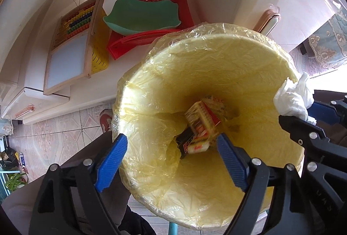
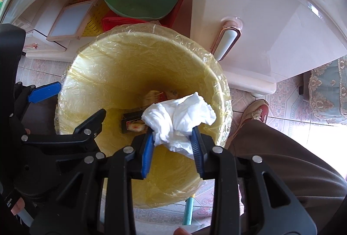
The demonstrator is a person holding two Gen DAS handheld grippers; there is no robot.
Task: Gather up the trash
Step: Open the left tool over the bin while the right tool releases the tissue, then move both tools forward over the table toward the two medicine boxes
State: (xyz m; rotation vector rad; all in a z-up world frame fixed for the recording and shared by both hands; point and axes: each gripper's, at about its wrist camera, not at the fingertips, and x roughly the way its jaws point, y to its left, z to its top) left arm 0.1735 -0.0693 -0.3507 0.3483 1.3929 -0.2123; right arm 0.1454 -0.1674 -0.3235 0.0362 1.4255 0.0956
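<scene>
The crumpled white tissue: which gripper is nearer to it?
Right. The right gripper is clamped on the tissue above the bin; the left gripper hangs open beside it, not touching.

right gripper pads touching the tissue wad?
Touching. Right wrist view: both blue pads of the right gripper press the white tissue wad over the lined bin.
</scene>
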